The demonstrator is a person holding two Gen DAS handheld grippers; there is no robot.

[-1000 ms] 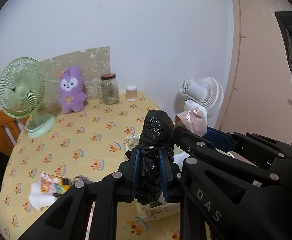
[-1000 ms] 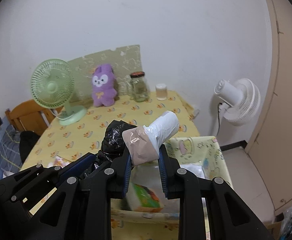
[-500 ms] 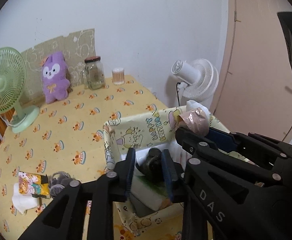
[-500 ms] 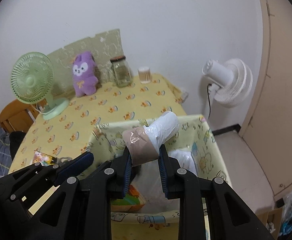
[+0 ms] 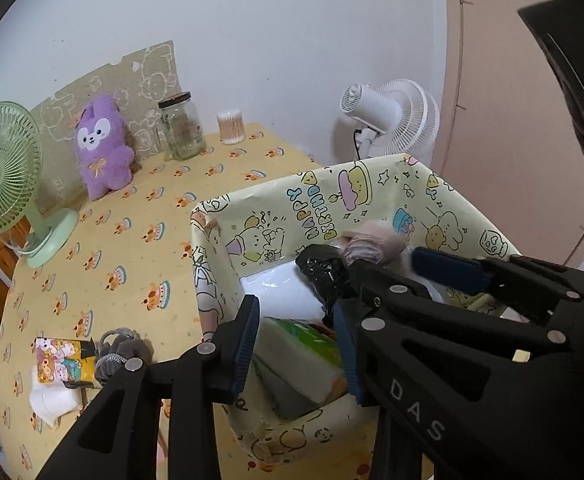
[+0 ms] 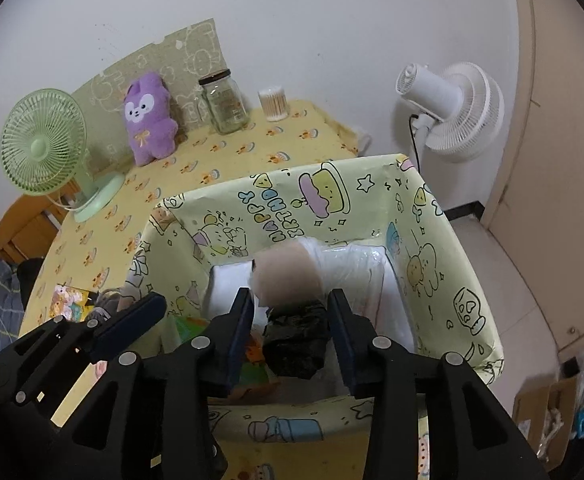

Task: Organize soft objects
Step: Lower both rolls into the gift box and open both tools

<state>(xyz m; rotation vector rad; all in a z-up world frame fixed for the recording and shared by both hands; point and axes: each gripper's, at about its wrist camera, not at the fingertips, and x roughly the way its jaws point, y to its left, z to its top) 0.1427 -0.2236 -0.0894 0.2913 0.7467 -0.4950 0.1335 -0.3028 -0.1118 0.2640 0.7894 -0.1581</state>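
Black bag roll (image 6: pixel 296 338) now inside box (image 6: pixel 431 216)

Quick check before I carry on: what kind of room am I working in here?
Most likely a lived-in home room, not a lab: a table under a yellow patterned tablecloth, a purple plush toy, a green desk fan, and a white fan by the wall.

The box (image 6: pixel 431 216) is standing open at the top, giving free entry from above, though its tall patterned walls are blocking any sideways approach. Inside, a black bundle (image 6: pixel 295 336), a pinkish roll (image 6: pixel 288 276) and packets are crowding the floor. The middle of the table (image 5: pixel 132 208) is lying bare; a green fan (image 5: pixel 4 168), plush (image 5: pixel 102 148) and jar (image 5: pixel 182 128) are lining its far edge.
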